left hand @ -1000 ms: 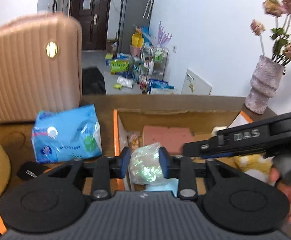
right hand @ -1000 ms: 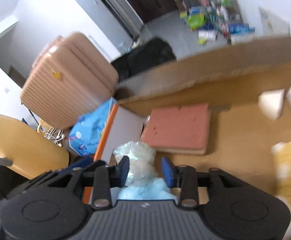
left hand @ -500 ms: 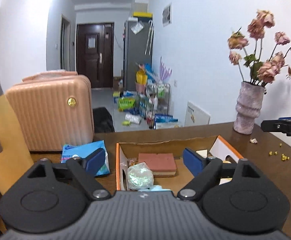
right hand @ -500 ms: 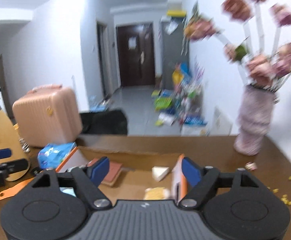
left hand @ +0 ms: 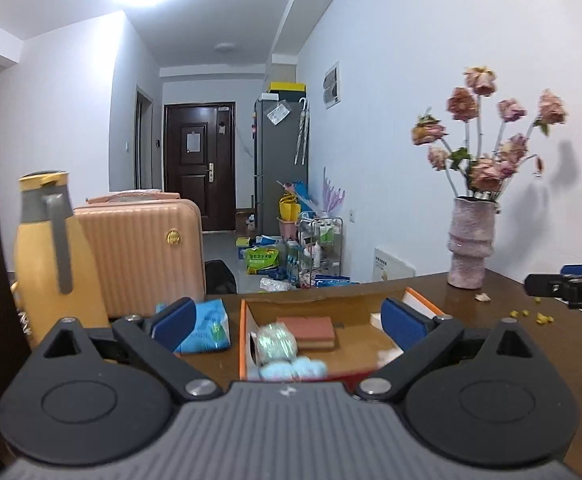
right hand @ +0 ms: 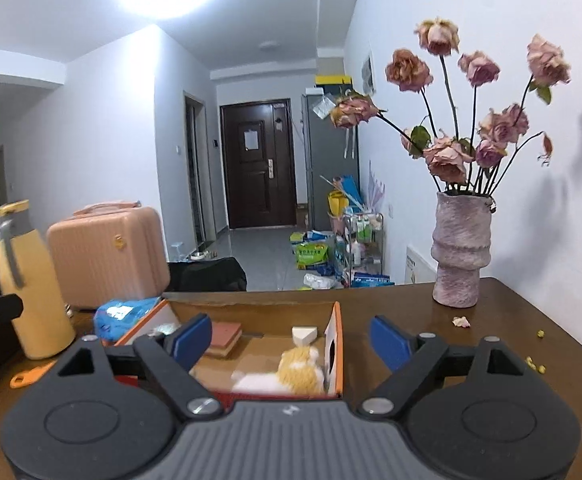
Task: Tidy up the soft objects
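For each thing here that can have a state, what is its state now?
Left tongs: open, holding nothing.
Right tongs: open, holding nothing.
Cardboard box: open on top, soft things inside.
Shiny ball: lying in the box.
Vase: upright, with wilted flowers.
Yellow bottle: upright, capped.
Front door: shut.

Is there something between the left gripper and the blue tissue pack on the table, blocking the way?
Nothing visible blocks it. The left gripper is open, and the blue tissue pack lies on bare table just left of the cardboard box.

Left claw hides the blurred blue bundle.
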### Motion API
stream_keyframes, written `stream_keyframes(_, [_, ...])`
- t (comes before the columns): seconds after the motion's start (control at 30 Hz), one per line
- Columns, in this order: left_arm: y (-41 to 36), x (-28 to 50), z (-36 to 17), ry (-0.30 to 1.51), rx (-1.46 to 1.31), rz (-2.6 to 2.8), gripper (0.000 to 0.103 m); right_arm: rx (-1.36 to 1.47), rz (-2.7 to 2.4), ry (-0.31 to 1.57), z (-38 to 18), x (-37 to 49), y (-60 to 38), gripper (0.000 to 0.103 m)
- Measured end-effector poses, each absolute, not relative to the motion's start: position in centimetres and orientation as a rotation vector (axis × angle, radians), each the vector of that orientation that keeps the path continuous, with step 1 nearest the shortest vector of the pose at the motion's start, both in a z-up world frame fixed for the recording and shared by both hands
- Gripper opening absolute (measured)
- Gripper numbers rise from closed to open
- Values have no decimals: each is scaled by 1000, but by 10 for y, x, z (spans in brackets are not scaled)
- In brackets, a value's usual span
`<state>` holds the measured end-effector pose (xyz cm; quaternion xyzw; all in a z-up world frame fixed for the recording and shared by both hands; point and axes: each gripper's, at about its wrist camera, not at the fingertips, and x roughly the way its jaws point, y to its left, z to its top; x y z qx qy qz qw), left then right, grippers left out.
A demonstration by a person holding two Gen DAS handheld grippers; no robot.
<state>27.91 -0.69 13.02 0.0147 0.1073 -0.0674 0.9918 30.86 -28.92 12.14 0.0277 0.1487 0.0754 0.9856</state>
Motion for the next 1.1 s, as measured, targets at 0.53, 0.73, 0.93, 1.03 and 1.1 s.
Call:
stream_keyframes(0.53, [25, 72, 40, 233, -80, -69, 103, 91, 191, 252, 29, 78, -247, 91])
stream_keyframes(0.73, [29, 62, 35, 248, -13, -70, 103, 110, 163, 266, 18, 52, -242, 91])
stream_keyframes(0.93, [32, 72, 30, 263, -34, -61, 103, 118, 139, 291, 13, 62, -244, 91])
stream_keyframes(1.03, [32, 83, 27, 278, -23, -60, 103, 127, 144, 310, 9, 76, -244, 90])
stream_keyframes(1.1, [34, 94, 25, 292, -29, -61, 103, 128, 148, 325, 6, 88, -242, 90])
